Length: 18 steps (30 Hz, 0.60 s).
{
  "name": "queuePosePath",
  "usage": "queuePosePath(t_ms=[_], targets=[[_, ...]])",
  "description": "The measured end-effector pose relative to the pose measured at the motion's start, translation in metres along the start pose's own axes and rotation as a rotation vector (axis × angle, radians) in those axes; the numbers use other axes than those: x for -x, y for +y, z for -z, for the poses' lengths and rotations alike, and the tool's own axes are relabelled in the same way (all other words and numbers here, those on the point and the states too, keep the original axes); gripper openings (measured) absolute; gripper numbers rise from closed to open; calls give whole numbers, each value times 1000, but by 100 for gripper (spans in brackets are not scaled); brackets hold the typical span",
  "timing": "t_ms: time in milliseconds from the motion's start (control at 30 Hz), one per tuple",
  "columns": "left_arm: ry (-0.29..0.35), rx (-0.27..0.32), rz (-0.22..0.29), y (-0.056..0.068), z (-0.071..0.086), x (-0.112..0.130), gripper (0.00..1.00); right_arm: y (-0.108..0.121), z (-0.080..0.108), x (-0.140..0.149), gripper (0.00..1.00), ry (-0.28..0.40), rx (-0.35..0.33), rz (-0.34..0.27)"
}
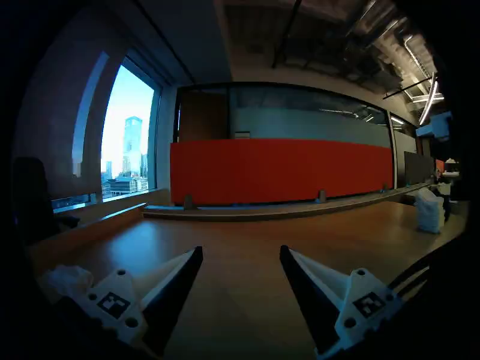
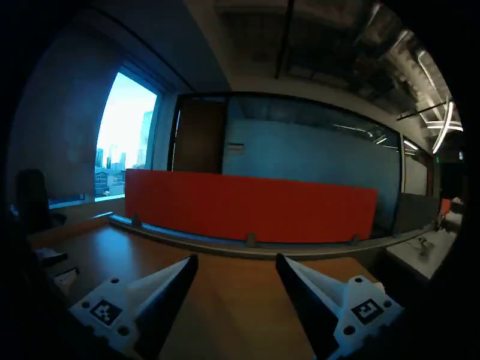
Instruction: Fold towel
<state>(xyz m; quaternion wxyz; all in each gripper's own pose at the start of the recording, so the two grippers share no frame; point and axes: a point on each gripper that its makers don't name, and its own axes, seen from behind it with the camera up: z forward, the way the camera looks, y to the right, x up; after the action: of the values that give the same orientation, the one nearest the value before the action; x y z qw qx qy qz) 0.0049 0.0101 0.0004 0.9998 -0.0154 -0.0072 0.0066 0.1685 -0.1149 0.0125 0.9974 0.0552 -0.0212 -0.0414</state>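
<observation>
We see left tongs (image 1: 240, 249) and right tongs (image 2: 236, 257) both spread wide, gripping nothing, over the wooden tabletop (image 1: 240, 312). A crumpled white cloth, likely the towel (image 1: 63, 281), lies lower left in the left gripper view. A red partition (image 1: 282, 171) stands mid-frame.

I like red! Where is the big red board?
In the left gripper view the red board stands along the far edge of the wooden table, just right of the bright window.
</observation>
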Motion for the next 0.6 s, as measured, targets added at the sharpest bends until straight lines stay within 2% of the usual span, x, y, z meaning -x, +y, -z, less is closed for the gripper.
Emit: queuePosePath(t_ms=[200,600], targets=[[1,-8,15,-3,0,6,95,2,2,-2,100,4,2,1],[15,-8,16,-4,2,3,95,2,2,5,100,0,5,17]])
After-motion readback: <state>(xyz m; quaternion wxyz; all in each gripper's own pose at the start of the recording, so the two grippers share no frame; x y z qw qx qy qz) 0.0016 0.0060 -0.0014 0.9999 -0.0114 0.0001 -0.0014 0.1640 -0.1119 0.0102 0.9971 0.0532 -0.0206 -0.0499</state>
